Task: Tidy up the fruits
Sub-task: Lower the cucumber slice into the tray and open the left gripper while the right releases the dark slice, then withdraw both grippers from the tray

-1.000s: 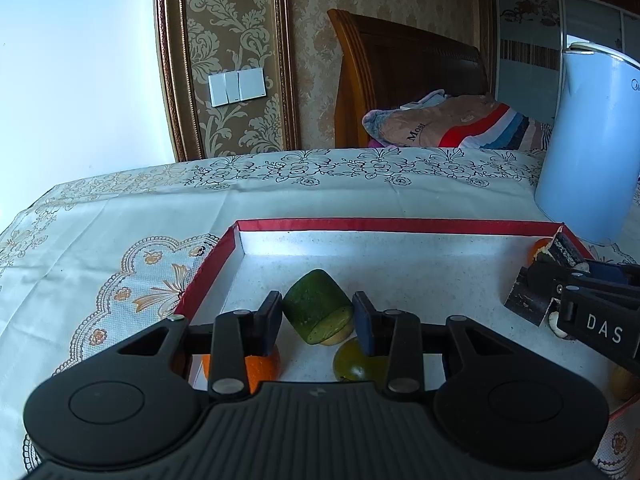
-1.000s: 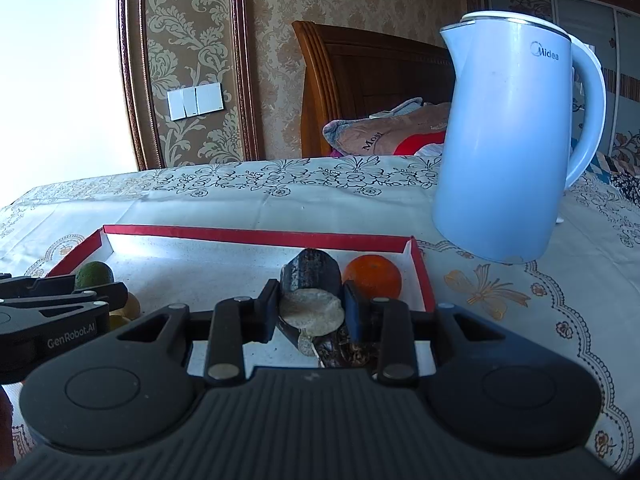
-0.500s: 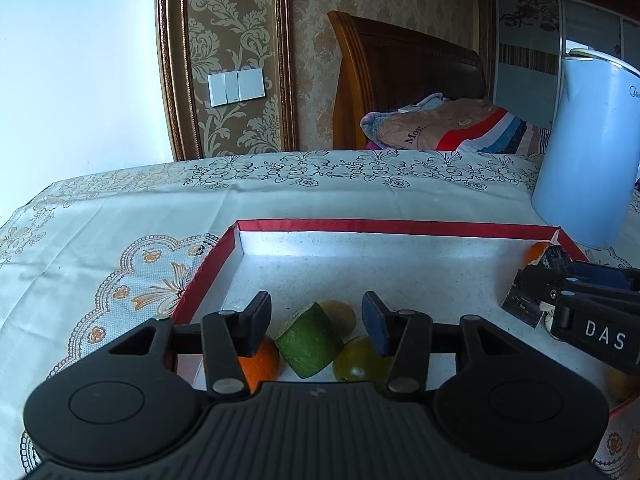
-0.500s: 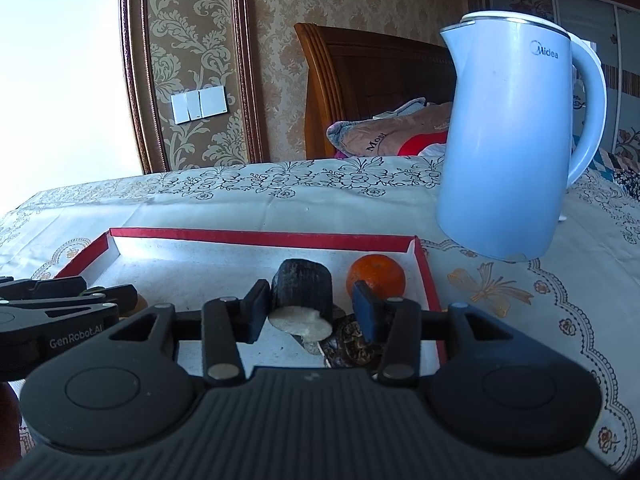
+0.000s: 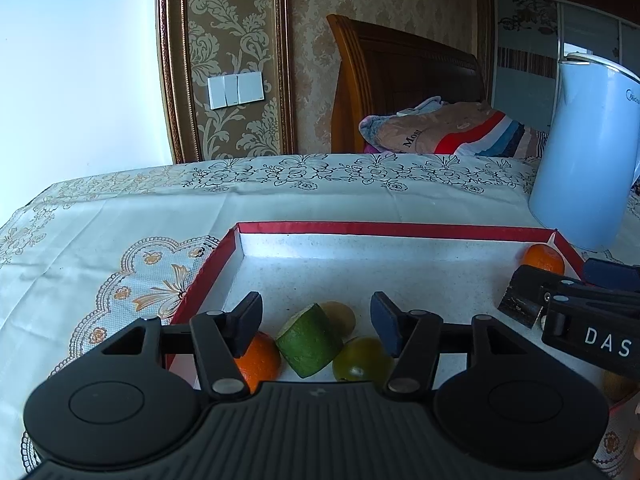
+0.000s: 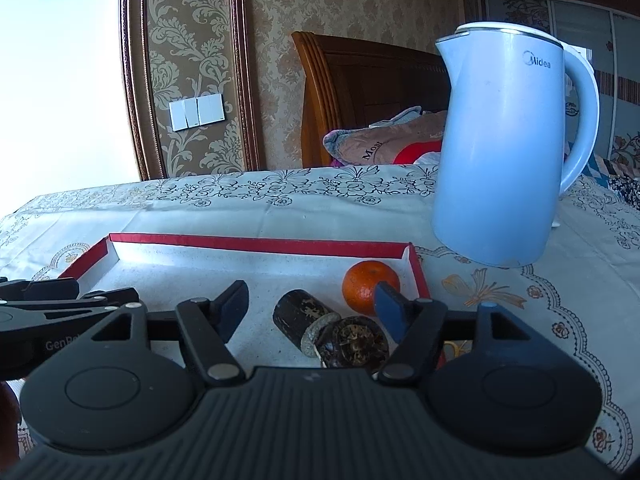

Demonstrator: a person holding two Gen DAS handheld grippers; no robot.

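Only the left wrist view shows the left tool (image 5: 316, 322), its jaws wide and just opened further, touching nothing; a cut green fruit chunk (image 5: 309, 339) lies between and below them on the speckled white floor of the red-rimmed tray (image 5: 384, 229). Beside it sit an orange (image 5: 260, 360), a smooth yellow-green fruit (image 5: 360, 362) and a brownish one (image 5: 340, 316) behind. Right tool's side pokes in at right, hiding part of the tray.

Right wrist view: right tool (image 6: 310, 308) also wide, jaws just opened, gripping nothing. Between them lie a dark cylinder piece (image 6: 298, 318) with a pale cut end and a dark wrinkled round fruit (image 6: 354, 344), touching. Mandarin (image 6: 366, 286) in the far right corner. Glossy pale blue kettle (image 6: 500, 152) stands on the embroidered tabletop (image 6: 520, 312) cloth behind the tray.
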